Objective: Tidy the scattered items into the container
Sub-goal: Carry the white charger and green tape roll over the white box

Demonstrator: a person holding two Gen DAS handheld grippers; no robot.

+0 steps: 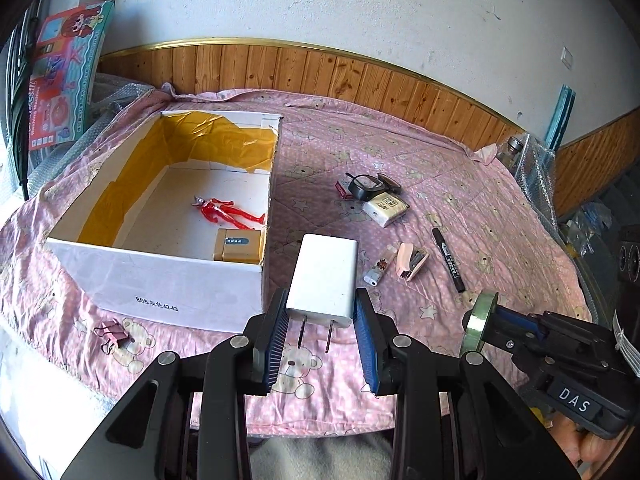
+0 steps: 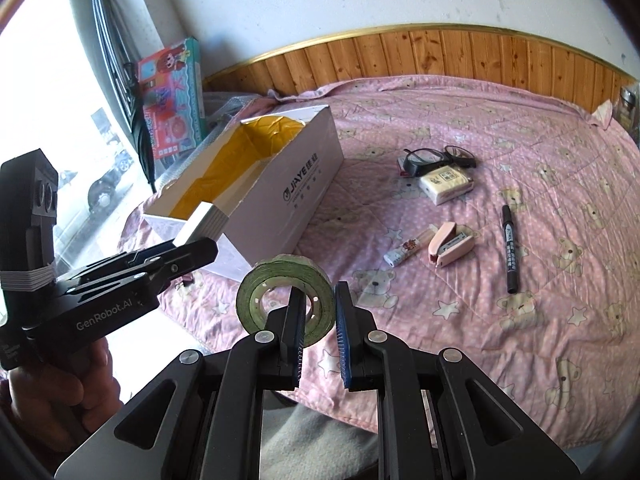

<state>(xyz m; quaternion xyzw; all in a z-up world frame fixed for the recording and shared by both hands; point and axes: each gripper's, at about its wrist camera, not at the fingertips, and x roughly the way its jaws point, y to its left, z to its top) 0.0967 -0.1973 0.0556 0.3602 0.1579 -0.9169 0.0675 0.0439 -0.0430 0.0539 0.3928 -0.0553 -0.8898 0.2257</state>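
Observation:
My left gripper (image 1: 322, 314) is shut on a white charger plug (image 1: 326, 272), held in the air just right of the white box's near corner. The box (image 1: 160, 284) stands open with a red figure (image 1: 228, 212) and a gold case (image 1: 238, 246) inside. My right gripper (image 2: 320, 314) is shut on the rim of a green tape roll (image 2: 276, 292), above the quilt's near edge. On the pink quilt lie glasses (image 2: 436, 156), a tissue pack (image 2: 444, 182), a black marker (image 2: 509, 248), a pink stapler (image 2: 450, 244) and a lighter (image 2: 408, 250).
A pink binder clip (image 1: 112, 334) lies in front of the box. A small red packet (image 1: 341, 191) sits beside the glasses. A toy carton (image 1: 68, 76) leans at the back left. A wooden headboard (image 1: 360, 76) borders the far side, and a jar (image 1: 516, 146) stands far right.

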